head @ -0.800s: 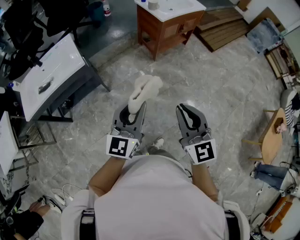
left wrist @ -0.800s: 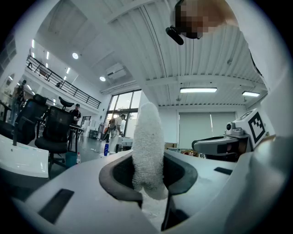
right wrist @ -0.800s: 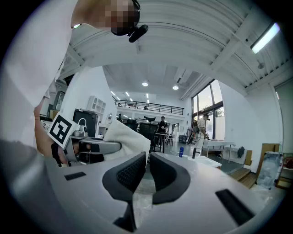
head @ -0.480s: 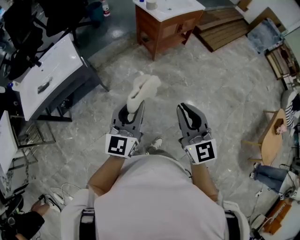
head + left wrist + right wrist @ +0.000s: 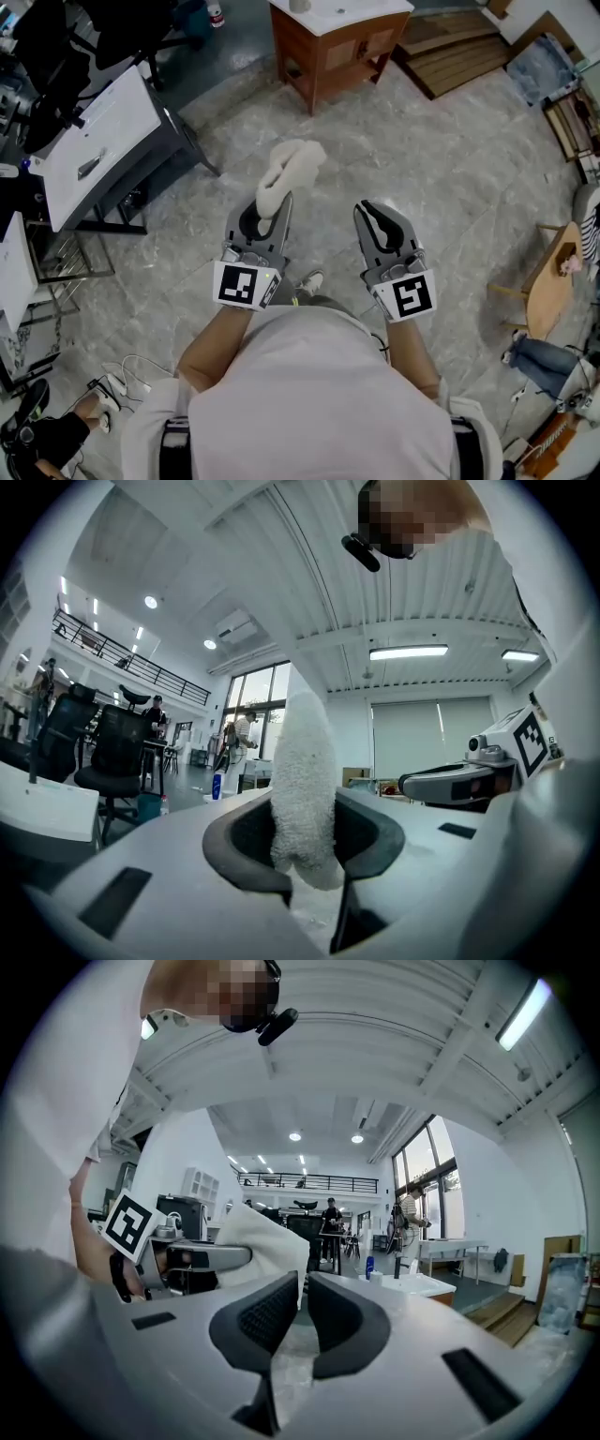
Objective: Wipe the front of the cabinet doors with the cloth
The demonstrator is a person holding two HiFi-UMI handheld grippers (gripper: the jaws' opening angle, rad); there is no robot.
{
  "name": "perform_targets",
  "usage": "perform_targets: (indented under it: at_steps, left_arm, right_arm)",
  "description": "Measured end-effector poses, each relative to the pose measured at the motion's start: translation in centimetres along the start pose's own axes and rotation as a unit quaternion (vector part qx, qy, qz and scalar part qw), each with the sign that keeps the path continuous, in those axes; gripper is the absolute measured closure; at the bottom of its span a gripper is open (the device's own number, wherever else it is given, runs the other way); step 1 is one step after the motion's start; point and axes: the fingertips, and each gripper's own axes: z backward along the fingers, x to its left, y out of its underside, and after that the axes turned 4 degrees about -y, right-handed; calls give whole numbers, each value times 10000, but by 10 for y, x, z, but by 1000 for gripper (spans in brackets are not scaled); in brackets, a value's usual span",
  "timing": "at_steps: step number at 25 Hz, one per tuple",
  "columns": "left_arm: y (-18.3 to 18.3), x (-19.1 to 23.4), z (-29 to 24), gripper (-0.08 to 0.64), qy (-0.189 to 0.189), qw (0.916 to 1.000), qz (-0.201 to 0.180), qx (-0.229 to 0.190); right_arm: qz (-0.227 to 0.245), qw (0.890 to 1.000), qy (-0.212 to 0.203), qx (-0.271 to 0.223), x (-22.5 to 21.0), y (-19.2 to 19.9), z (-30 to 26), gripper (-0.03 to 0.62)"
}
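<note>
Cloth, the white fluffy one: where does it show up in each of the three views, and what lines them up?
Head view: cloth at centre, sticking out of the left gripper.
Left gripper view: cloth dead centre, clamped between the fingers.
Right gripper view: cloth left of centre, beyond the fingers.
Shared landmark: the left gripper that holds it.
</note>
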Motion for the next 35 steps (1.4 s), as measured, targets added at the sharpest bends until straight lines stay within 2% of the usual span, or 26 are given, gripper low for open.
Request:
perform_targets:
  at_steps: [6,13,19,28,32,35]
  left_arm:
    - [14,3,-24,440,-79,9998,56,167]
    - [36,15,-101,440,129,9994,218,241]
    - [42,55,-208,440,396,9985,215,319]
    - [57,152,-360,440,364,9967,545,477]
    - [64,176,-404,440,264,9972,520,477]
    - [70,176,-432,440,138,9975,474,498]
  right_arm:
    - [-109,9999,-53,-92,-17,3,-8,535]
    - [-22,10000,86,26,-74,14,-45,535]
    - [-30,9995,176,275,-154,23,-131,535]
    - [-209,9984,-108,507,-242,25,-296,535]
    - [-155,9987,-113,470,-276,29,-330,535]
    - [-114,9987,-128,480,-309,38,-337,535]
